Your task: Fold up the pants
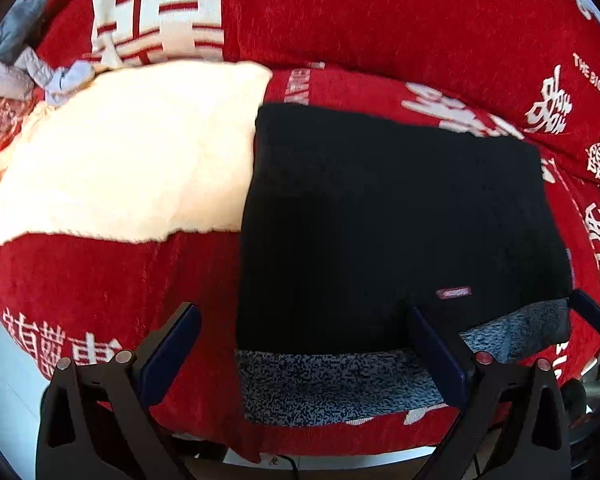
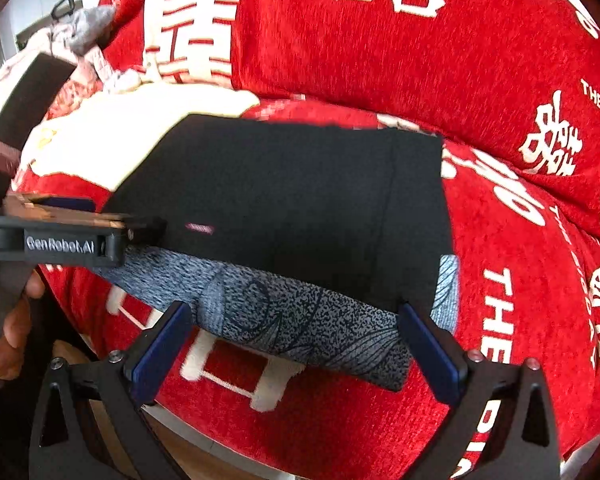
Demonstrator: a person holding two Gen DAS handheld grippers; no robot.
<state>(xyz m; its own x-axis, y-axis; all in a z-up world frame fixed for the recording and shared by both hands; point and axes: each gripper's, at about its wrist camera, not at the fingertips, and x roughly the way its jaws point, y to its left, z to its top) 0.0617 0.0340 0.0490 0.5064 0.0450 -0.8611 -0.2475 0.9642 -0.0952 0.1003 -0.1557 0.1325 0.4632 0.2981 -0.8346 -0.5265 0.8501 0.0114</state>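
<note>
On red sofa cover (image 1: 100, 272), folded black pants (image 1: 380, 220) beside cream blanket (image 1: 132, 160).

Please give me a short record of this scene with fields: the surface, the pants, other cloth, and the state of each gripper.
surface: red cover with white characters
pants: black pants lying folded flat, grey speckled inner side showing at the near edge
other cloth: cream cloth to the left of the pants, touching them
left gripper: open, holding nothing, near edge of the pants between its fingers
right gripper: open, holding nothing, at the near edge
</note>
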